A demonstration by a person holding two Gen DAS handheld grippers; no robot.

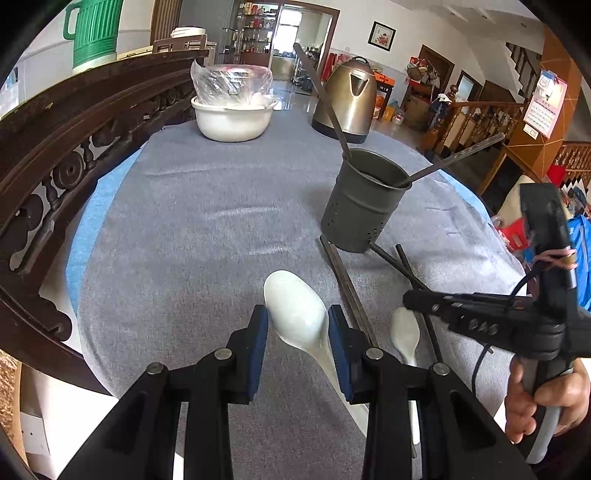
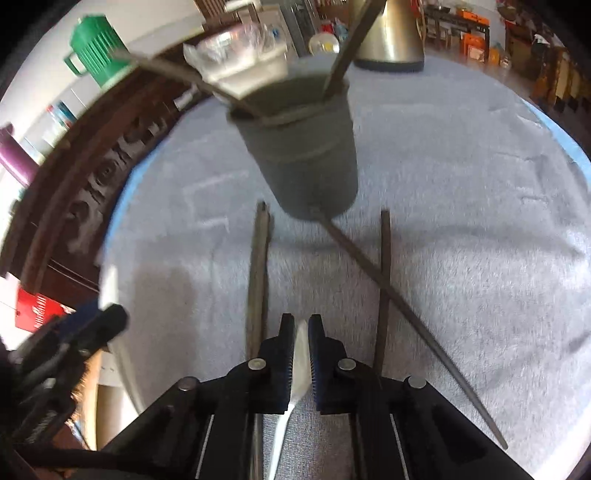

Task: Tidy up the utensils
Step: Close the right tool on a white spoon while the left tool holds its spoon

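A grey metal utensil holder stands on the grey cloth with two long utensils leaning in it. Several dark chopsticks lie in front of it. My left gripper is open, its jaws on either side of a white ceramic spoon on the cloth. My right gripper is shut on a second white spoon, held edge-on; in the left wrist view that spoon hangs under the right gripper.
A white pot with a plastic-wrapped bowl and a steel kettle stand at the far end of the table. A carved dark wooden chair back borders the left. A green jug stands behind it.
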